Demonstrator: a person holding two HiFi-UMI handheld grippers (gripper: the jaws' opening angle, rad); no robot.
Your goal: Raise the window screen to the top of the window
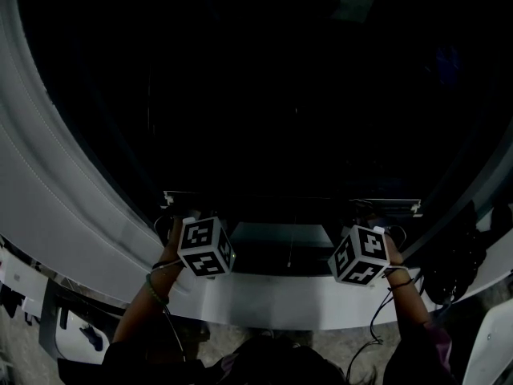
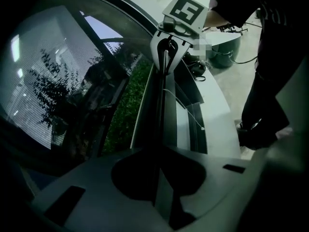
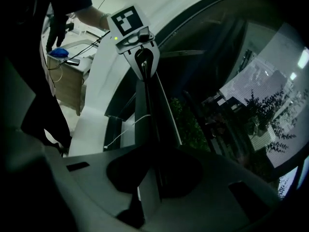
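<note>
The window screen's bottom bar (image 1: 288, 201) runs level across the dark window, low down just above the sill. My left gripper (image 1: 174, 215) is shut on its left end and my right gripper (image 1: 383, 219) is shut on its right end. In the left gripper view the bar (image 2: 161, 110) passes between my left gripper's (image 2: 161, 180) jaws and runs on to the right gripper (image 2: 169, 45). The right gripper view mirrors this: the bar (image 3: 147, 124) sits in my right gripper (image 3: 150, 182) and reaches the left gripper (image 3: 141, 57). The screen mesh is too dark to make out.
A white curved sill (image 1: 280, 299) lies below the bar, with white window frame (image 1: 56, 207) at both sides. A thin white cord (image 2: 186, 105) hangs beside the bar. A wooden cabinet (image 3: 67, 83) with cables stands on the room side. Hedge and trees (image 2: 123, 115) show outside.
</note>
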